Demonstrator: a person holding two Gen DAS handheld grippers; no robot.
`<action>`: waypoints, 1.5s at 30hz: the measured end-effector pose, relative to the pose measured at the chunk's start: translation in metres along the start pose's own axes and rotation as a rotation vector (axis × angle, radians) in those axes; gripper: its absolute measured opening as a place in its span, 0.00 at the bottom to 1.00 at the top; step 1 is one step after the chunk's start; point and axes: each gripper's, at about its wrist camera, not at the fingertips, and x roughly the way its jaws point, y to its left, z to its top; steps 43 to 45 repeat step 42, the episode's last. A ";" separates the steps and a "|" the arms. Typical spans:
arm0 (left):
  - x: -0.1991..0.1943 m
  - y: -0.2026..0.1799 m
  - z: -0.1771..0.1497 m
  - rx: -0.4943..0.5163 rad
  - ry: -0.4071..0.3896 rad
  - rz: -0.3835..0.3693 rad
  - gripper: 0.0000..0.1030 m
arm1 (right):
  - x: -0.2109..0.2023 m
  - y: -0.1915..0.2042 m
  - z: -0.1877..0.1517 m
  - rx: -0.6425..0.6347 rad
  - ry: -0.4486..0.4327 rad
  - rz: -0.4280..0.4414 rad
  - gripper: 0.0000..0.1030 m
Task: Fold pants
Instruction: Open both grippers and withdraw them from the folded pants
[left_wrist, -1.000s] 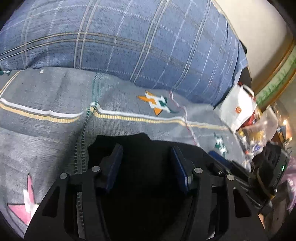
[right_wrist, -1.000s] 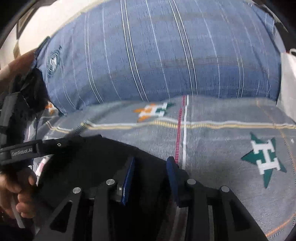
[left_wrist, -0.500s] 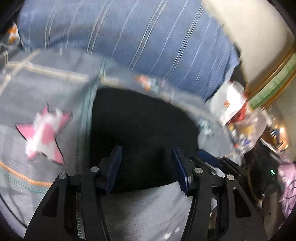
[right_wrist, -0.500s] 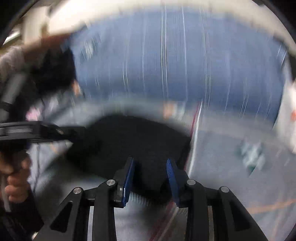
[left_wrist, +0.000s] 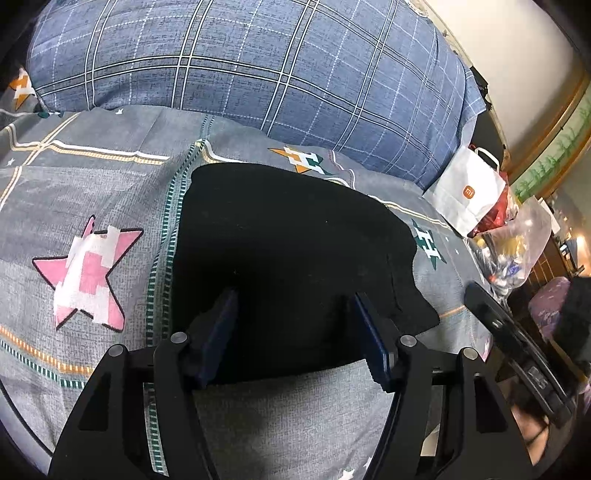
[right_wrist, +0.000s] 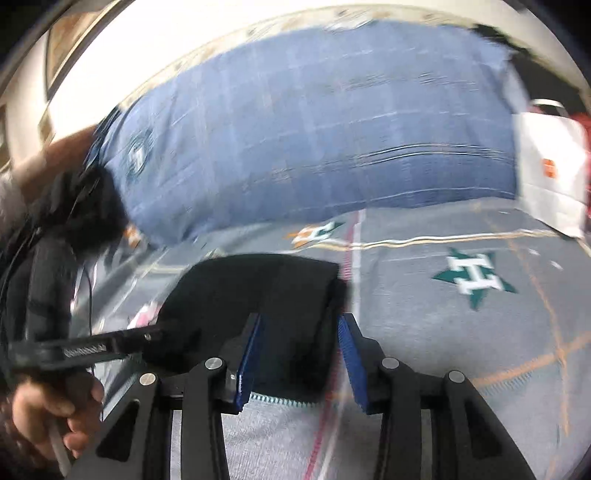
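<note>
The black pants (left_wrist: 288, 251) lie folded into a compact rectangle on the grey star-patterned bedspread (left_wrist: 92, 192); they also show in the right wrist view (right_wrist: 258, 291). My left gripper (left_wrist: 293, 332) is open and empty, hovering over the near edge of the pants. My right gripper (right_wrist: 300, 354) is open and empty, above the pants' right near corner. The right wrist view is motion-blurred. The left gripper (right_wrist: 85, 347) shows there at the left, held by a hand.
A large blue plaid pillow (left_wrist: 258, 62) lies across the far side of the bed. A white paper bag (left_wrist: 467, 192) and a clear plastic bag of items (left_wrist: 517, 243) stand at the right edge. A pink star print (left_wrist: 88, 273) is left of the pants.
Both grippers have pulled back and up from the pants. The folded black pants now lie in full view on the bedspread. Both stay open.
</note>
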 end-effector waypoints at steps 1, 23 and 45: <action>0.000 -0.001 0.000 0.003 -0.003 0.007 0.62 | -0.005 0.000 -0.003 0.011 -0.001 -0.014 0.43; 0.009 -0.020 -0.008 0.098 -0.046 0.073 0.81 | 0.005 -0.004 -0.017 -0.088 0.087 -0.228 0.45; -0.064 -0.027 -0.092 0.202 -0.110 0.114 0.81 | -0.006 -0.001 -0.017 -0.079 0.048 -0.186 0.45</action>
